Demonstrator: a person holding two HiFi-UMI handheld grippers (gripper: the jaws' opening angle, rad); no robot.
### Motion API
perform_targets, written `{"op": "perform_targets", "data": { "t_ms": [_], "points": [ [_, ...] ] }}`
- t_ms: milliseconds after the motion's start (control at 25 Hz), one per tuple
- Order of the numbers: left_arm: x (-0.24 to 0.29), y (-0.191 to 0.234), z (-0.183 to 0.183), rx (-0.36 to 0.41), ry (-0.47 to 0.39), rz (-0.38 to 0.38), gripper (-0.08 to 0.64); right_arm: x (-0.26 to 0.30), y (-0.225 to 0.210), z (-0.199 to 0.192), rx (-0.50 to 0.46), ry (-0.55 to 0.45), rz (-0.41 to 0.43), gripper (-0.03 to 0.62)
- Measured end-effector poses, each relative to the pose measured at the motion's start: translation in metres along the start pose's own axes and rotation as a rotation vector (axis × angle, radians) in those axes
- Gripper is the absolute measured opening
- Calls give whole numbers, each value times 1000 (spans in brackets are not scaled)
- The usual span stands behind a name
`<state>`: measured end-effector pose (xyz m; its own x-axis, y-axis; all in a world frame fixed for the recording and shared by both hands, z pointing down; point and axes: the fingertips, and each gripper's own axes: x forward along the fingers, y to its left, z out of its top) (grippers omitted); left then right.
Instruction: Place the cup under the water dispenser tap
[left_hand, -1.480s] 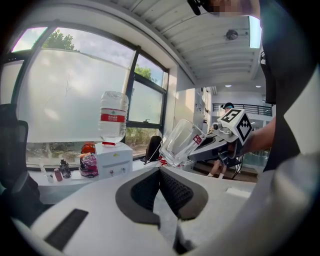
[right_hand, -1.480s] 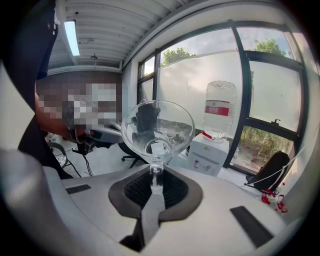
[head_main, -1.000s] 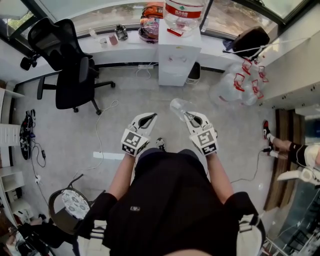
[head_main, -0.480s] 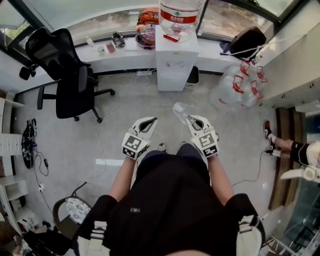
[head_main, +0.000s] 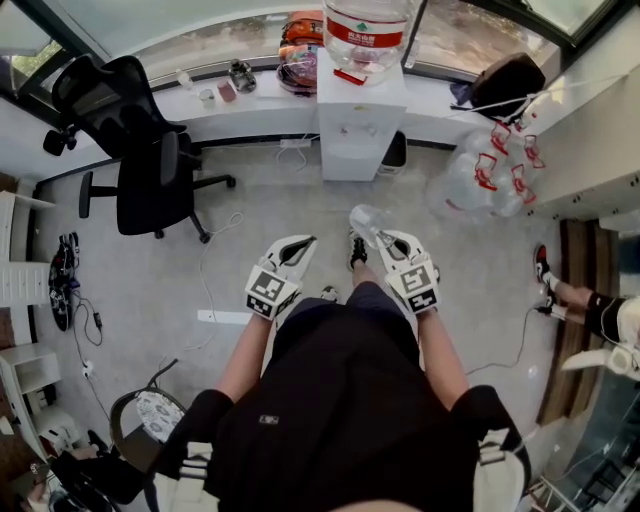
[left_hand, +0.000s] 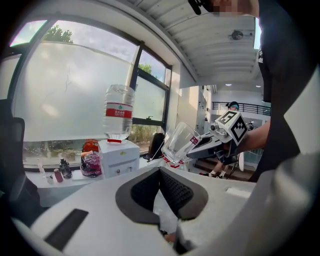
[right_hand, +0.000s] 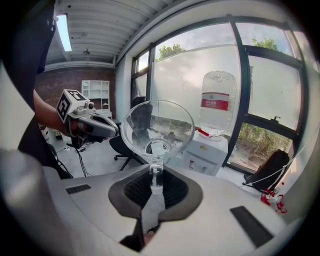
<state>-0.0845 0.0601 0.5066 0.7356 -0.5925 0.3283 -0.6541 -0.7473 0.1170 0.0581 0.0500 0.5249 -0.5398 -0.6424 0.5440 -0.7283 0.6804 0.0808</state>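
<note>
A clear glass cup (head_main: 366, 221) is tilted in mid-air, its wall pinched by my right gripper (head_main: 381, 236), which is shut on it. In the right gripper view the cup (right_hand: 157, 129) opens toward the camera above the jaws. The white water dispenser (head_main: 360, 120), with a large bottle (head_main: 365, 28) on top, stands ahead against the window ledge, well beyond the cup. My left gripper (head_main: 306, 240) hovers beside the right one, shut with nothing in it. From the left gripper view the cup (left_hand: 179, 142) shows to the right of the dispenser (left_hand: 117, 157).
A black office chair (head_main: 140, 140) stands at the left. Several empty water bottles (head_main: 480, 170) lie on the floor right of the dispenser, with a black bag (head_main: 505, 80) on the ledge above. A dark bin (head_main: 395, 150) sits against the dispenser. A power strip (head_main: 225, 317) lies on the floor.
Both grippers and the held cup have come a little nearer to the dispenser. A foot has stepped forward below the right gripper.
</note>
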Motion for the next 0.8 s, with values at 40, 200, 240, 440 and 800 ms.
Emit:
{"op": "perform_targets", "data": {
  "t_ms": [40,200,240,440,800],
  "points": [
    [3,4,1,-1,1,5,0,5,-4,1,0,1,4,8],
    [17,19,7,-4,7,18,0,23,-20,4,-1,1,18,9],
    [22,23,9,0,11,18,0,28,-25,4,4,2,20,8],
    [42,42,10,-12,32,23,0,54,-46,0,33,19,35,9],
    [95,84,23,-17,67,9,0,110,-94,-7,37,80,70,9]
  ]
}}
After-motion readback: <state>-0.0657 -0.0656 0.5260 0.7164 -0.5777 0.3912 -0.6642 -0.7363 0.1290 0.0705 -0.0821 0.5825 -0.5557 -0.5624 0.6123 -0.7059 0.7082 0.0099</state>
